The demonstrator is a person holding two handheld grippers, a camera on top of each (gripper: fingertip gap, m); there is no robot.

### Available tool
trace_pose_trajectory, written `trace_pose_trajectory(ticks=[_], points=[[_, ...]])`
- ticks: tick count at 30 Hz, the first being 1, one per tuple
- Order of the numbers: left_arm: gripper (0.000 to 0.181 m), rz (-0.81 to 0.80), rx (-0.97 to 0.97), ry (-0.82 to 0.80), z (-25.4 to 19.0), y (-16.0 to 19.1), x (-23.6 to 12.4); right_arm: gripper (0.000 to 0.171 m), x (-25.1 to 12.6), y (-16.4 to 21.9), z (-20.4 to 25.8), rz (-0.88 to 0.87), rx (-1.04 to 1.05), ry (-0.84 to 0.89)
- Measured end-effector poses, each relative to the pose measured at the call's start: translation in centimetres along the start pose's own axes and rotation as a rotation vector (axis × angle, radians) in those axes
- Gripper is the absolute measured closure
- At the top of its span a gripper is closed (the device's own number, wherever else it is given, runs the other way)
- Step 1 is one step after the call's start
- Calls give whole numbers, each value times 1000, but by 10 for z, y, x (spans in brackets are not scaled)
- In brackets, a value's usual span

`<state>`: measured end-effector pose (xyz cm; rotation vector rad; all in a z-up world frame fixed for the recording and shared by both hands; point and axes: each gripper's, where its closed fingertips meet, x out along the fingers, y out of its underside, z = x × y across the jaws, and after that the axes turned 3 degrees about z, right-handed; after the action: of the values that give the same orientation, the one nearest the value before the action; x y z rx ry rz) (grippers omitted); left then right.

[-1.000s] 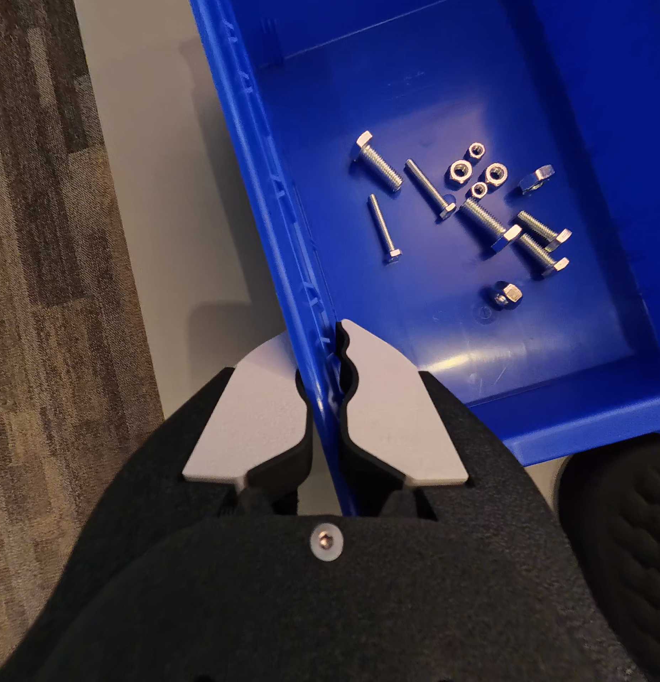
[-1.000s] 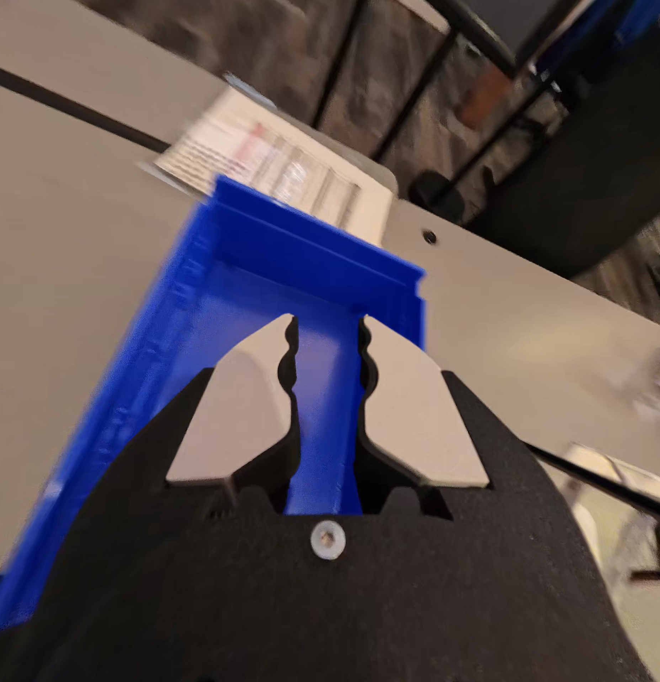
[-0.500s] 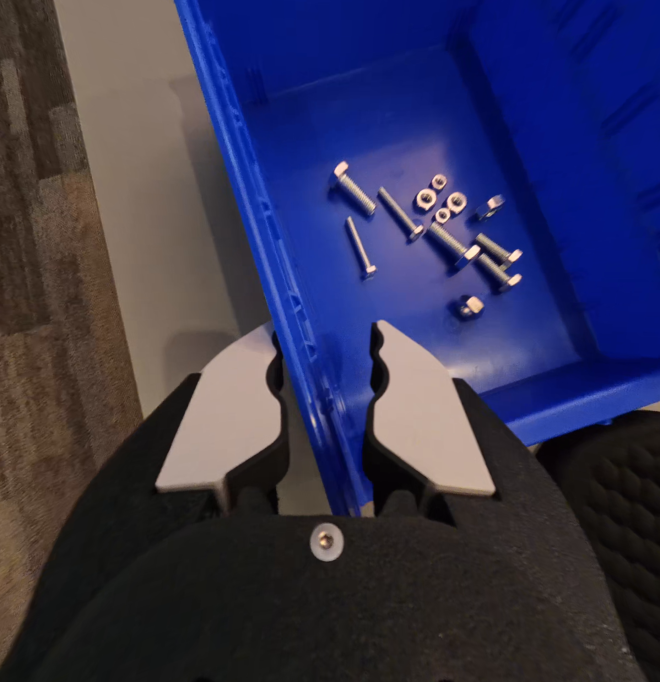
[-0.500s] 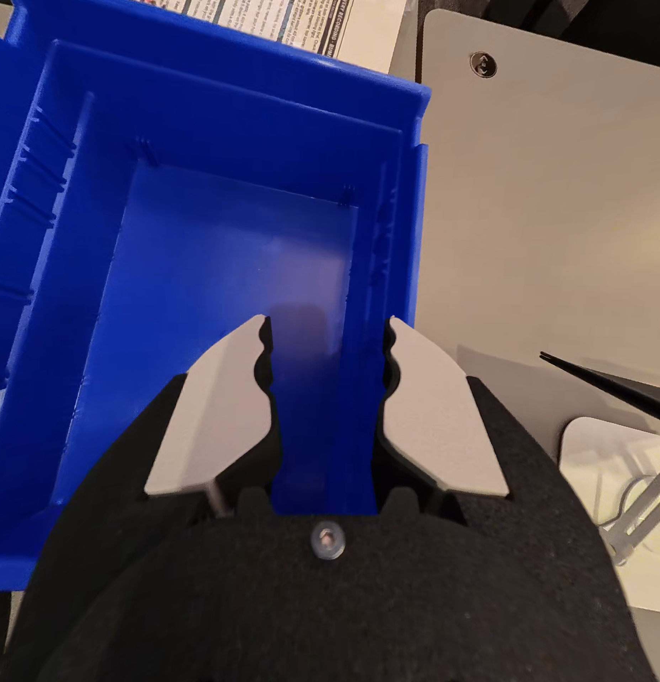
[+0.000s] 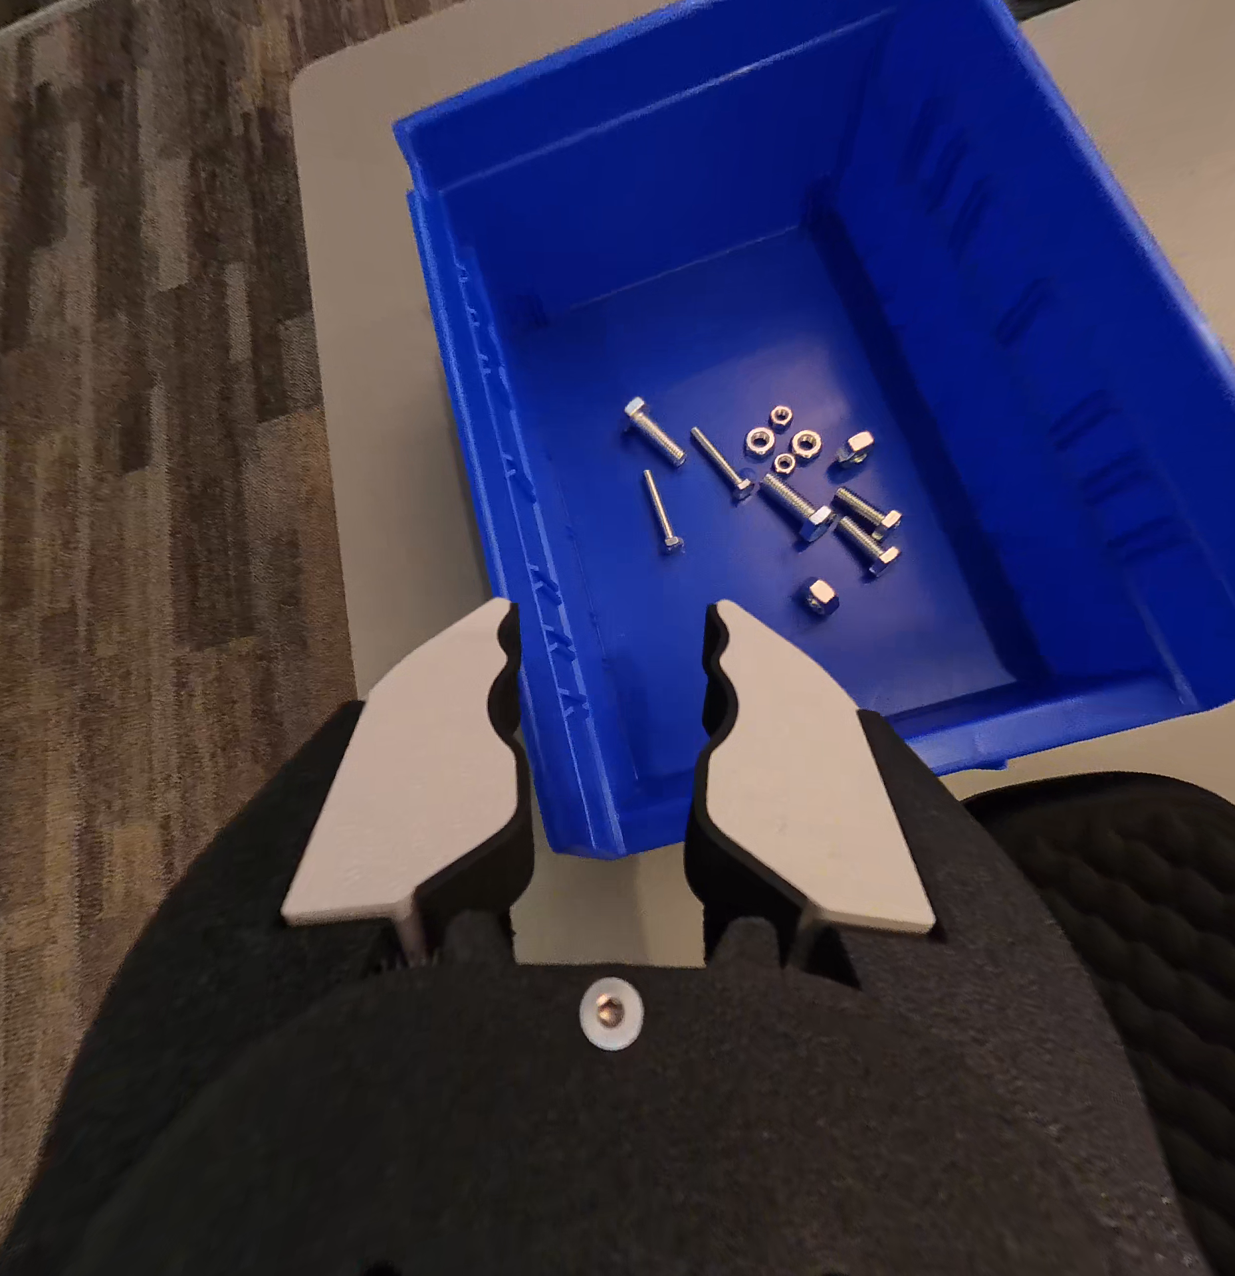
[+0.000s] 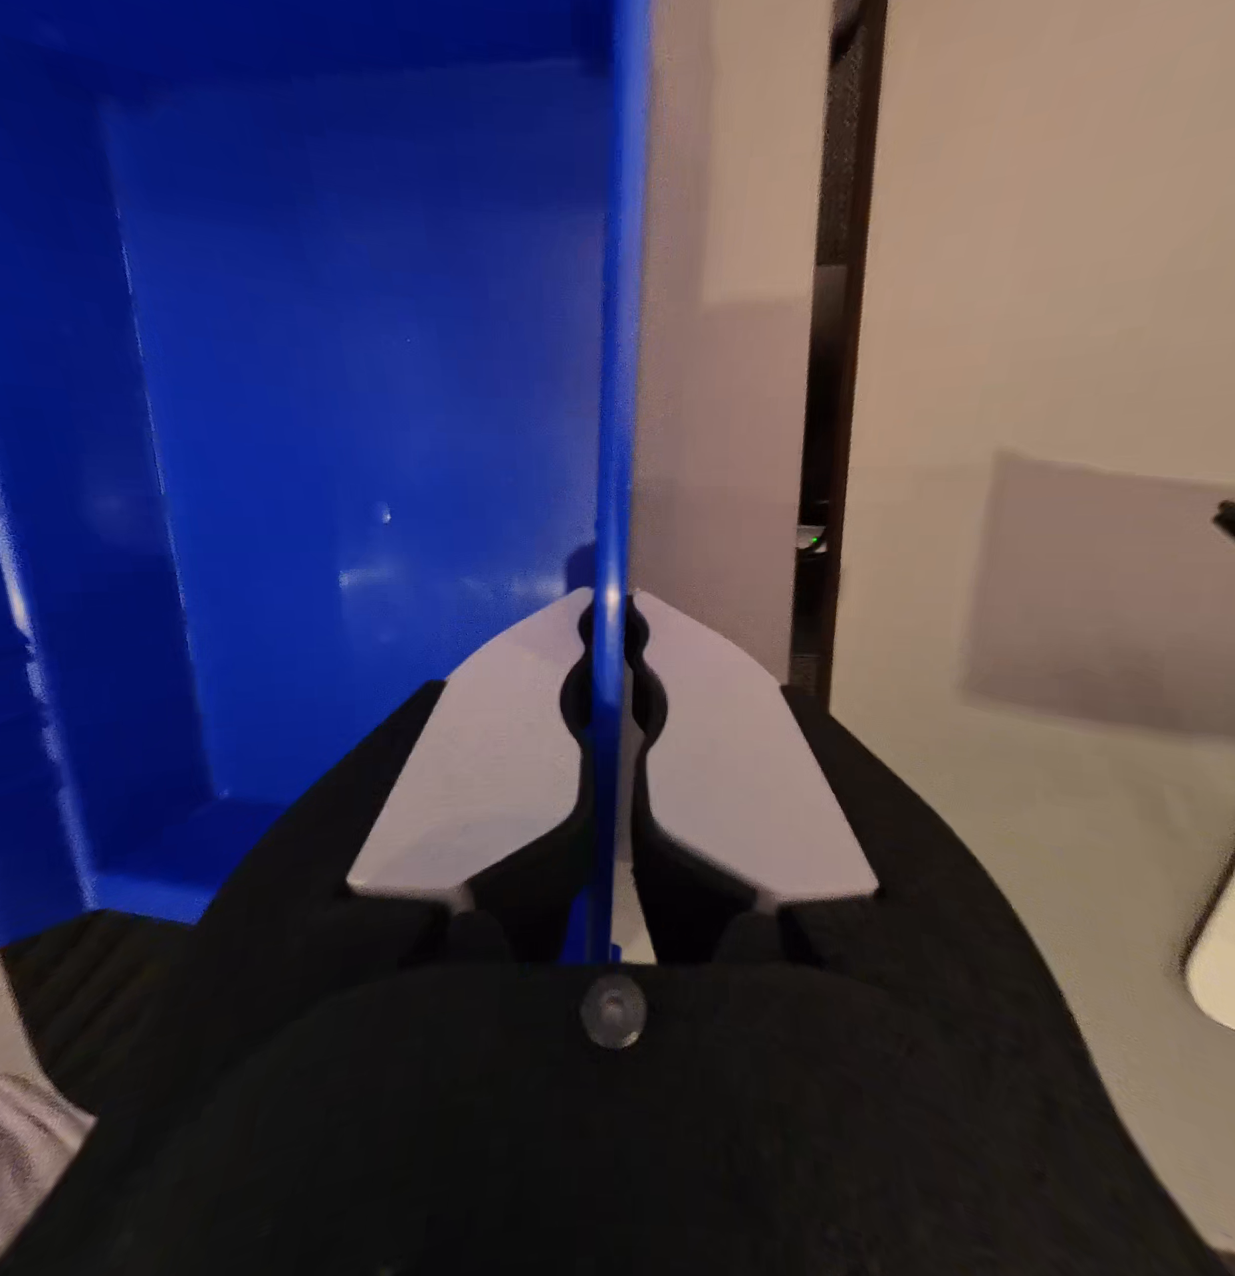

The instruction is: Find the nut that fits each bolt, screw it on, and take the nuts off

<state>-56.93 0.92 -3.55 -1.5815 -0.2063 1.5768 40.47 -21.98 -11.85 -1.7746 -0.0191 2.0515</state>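
Loose bolts [image 5: 787, 500] and nuts [image 5: 780, 439] lie scattered on the floor of a blue plastic bin [image 5: 670, 228], none of them threaded together. Six bolts are visible: one short and thick at the far left of the group [image 5: 655, 433], two long and thin [image 5: 662, 512], and three grouped toward the right wall. Four small nuts cluster at the far side of the group; a larger nut [image 5: 854, 447] lies just to their right, and another nut [image 5: 820, 595] lies alone on the near side. The bin rests on a pale grey table [image 5: 366, 345], with patterned carpet [image 5: 131, 414] beyond the table edge. The left gripper [image 5: 611, 607] hangs over the bin's near left corner, its fingers spread wide and holding nothing, one to each side of the left wall. In the right wrist view the right gripper [image 6: 609, 594] has its fingers pressed against both faces of the bin's right wall [image 6: 615, 345], pinching the rim. A white object [image 6: 1222, 967] sits at the right edge of the table, partly cut off
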Motion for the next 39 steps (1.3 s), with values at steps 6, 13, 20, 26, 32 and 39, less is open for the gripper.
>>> trace_pose_trajectory(ticks=[6, 13, 20, 26, 32, 39], points=[[131, 5, 8, -55, 7, -2, -11, 166, 8, -4, 36, 1, 11, 28], [133, -27, 9, -21, -2, -10, -15, 166, 20, -11, 90, -25, -74, -4], [133, -30, 18, -10, -6, -12, -13, 166, 22, -6, 107, -23, -116, -13], [134, -41, 15, 5, -9, -16, -10, 166, 22, -6, 105, -10, -127, -28], [134, -57, 2, 3, -6, -19, -12, 166, 22, -6, 105, -23, -70, -41], [135, -80, -17, 21, -4, -20, -13, 166, 22, -5, 106, -26, -66, -43]])
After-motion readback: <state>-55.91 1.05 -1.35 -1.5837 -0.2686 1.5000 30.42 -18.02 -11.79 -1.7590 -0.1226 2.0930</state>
